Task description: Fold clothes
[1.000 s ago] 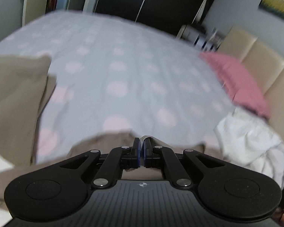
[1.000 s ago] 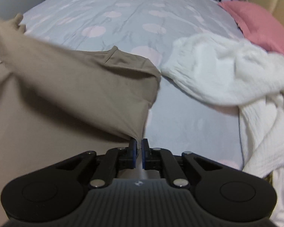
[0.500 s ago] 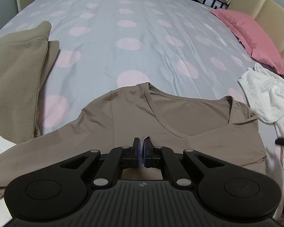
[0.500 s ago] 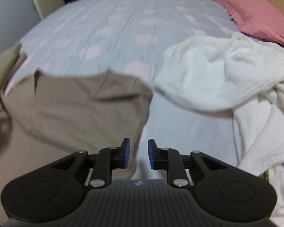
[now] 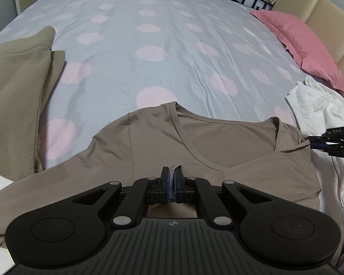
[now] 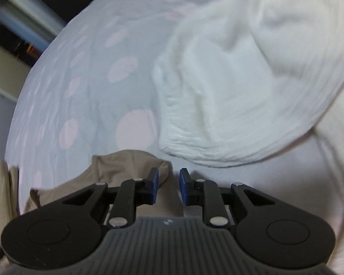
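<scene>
Pinching the shirt (image 5: 195, 151) with our left gripper (image 5: 172, 178), right gripper (image 6: 168, 176) open at three o'clock, we risk dragging wrinkles.

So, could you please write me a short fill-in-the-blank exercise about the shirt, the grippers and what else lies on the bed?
1. The left gripper is shut on a fold of the ____ shirt.
2. The right gripper has its jaws ____, with nothing between them.
3. The crumpled garment beyond the right gripper is ____ in colour.
4. The pillow by the headboard is ____.

Missing words: tan; open; white; pink
</scene>
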The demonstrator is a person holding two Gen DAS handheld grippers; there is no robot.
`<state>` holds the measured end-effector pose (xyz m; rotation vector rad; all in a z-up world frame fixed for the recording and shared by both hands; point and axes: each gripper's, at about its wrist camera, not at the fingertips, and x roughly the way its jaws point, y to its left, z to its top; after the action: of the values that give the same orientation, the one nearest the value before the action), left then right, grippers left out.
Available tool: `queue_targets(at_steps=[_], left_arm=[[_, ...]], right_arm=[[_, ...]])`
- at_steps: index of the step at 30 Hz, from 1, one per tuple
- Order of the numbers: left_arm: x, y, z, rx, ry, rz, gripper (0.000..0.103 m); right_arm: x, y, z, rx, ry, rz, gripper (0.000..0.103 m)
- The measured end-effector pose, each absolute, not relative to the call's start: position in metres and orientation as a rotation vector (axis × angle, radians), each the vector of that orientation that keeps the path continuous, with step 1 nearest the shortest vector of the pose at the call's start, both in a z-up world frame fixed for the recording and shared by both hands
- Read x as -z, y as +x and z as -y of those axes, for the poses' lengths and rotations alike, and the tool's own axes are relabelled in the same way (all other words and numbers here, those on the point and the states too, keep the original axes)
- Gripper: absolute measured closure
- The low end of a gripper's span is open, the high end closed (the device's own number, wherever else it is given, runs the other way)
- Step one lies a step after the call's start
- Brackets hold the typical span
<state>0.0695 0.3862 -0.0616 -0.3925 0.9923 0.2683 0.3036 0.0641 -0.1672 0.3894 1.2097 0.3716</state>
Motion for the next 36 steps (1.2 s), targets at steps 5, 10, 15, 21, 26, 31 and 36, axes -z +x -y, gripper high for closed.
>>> queue_targets(at_steps=[5, 10, 15, 21, 26, 31, 36], left_arm=[[0.064, 0.07, -0.389, -0.268, -0.385, -0.995, 0.102], [0.067, 0.068, -0.399, -0.314, -0.352, -1.022, 0.102], [0.076, 0.069, -0.404, -0.338, -0.333, -1.055, 0.102], [0.077, 0.07, -0.4, -0.337, -0.31, -1.07, 0.102], [0.081, 0.072, -0.399, -0.337, -0.3, -1.075, 0.102], [0.074, 0.07, -0.4, -0.32, -0.304, -1.033, 0.101], [0.072, 0.069, -0.403, -0.336, -0.302, -1.02, 0.078]], right_arm=[[0.184, 0.31, -0.063, -0.379, 0.537, -1.27, 0.101], [0.155, 0.312, -0.07, -0.303, 0.314, -1.093, 0.103], [0.141, 0.312, -0.071, -0.323, 0.235, -1.016, 0.099], [0.144, 0.307, -0.071, -0.393, 0.257, -1.088, 0.096], [0.162, 0.297, -0.087, -0.429, 0.19, -1.17, 0.097], [0.159, 0.295, -0.08, -0.363, 0.145, -1.152, 0.096], [0.133, 0.264, -0.094, -0.498, 0.069, -1.102, 0.073]])
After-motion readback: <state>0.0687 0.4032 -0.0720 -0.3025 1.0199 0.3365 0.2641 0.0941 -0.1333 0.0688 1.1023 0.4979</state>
